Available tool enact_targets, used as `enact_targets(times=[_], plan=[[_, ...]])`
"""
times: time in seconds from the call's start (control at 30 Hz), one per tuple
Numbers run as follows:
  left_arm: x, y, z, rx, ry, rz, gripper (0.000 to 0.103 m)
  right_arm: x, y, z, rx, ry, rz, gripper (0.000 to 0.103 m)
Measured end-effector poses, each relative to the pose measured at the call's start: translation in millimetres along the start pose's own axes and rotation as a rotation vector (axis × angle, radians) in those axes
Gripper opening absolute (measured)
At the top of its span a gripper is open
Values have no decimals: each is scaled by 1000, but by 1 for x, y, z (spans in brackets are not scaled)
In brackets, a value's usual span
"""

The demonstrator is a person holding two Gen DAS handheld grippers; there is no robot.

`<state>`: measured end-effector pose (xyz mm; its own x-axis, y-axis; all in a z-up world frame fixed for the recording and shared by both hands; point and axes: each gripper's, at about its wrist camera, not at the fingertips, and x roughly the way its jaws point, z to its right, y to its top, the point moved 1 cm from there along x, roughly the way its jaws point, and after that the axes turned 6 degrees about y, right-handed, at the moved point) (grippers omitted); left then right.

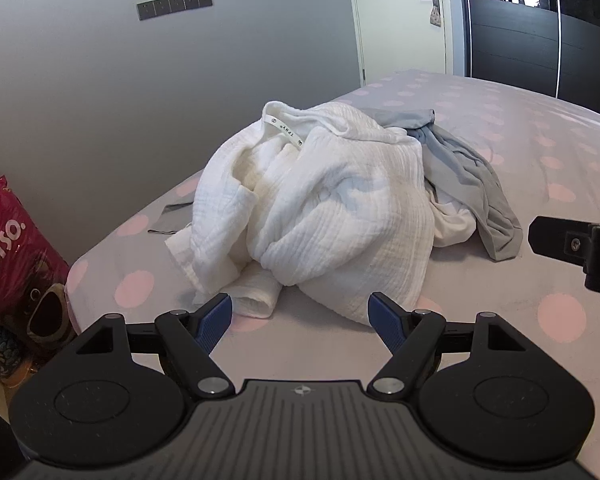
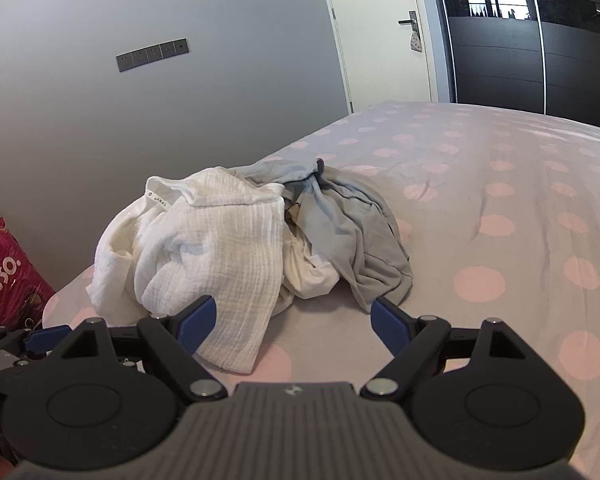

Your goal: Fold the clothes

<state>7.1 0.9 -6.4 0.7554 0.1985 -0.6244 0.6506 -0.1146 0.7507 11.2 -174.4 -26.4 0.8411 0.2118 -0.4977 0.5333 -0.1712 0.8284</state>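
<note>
Left gripper (image 2: 40,338) visible rightward only.

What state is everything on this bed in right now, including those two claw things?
White garment: crumpled, unfolded, collar label showing.
Grey garment: crumpled, partly under the white one.
Left gripper: open, empty, short of the pile.
Right gripper: open, empty.
Door: closed.

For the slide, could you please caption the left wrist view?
Open left claw poised before a crumpled white garment and grey garment on a polka-dot bed.
</note>
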Motion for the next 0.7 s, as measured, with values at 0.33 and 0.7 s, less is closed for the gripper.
enact_targets(times=[0.33,0.7], plan=[[1,-1,-1,7,17,20,74,3,-7,-10,-86,10,5,87],[0,-2,-1,11,30,22,74,8,-10,-11,-74,12,-21,87]])
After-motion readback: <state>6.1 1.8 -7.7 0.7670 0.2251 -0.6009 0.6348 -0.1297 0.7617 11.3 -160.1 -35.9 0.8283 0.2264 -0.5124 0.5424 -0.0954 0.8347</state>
